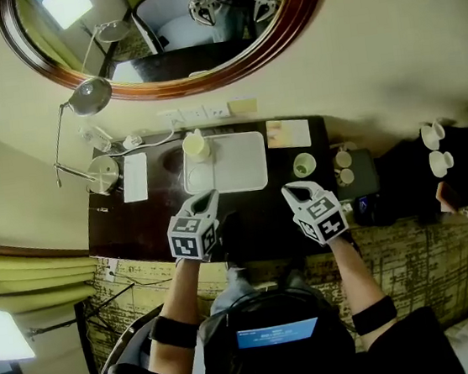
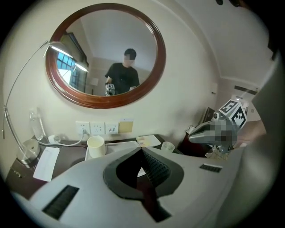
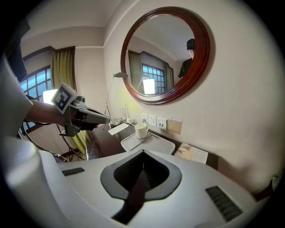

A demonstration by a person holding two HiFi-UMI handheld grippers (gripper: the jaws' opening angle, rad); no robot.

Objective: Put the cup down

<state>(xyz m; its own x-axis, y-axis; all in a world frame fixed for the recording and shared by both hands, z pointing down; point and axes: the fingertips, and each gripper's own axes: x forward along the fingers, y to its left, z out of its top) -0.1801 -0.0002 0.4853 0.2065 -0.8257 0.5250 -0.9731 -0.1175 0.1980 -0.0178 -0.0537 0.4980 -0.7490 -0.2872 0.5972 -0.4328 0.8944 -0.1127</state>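
Note:
A cream cup stands upright on the far left corner of a white tray on the dark desk. Nothing holds it. My left gripper hovers over the desk's near side, just short of the tray, shut and empty. To its right, my right gripper is also shut and empty. In the left gripper view the cup is ahead to the left, beyond the closed jaws. The right gripper view shows the cup on the tray, past its closed jaws.
A small pale glass stands right of the tray. A paper sheet, a desk lamp and wall sockets are at the left and back. A card lies at the back right, with small cups beyond. A round mirror hangs above.

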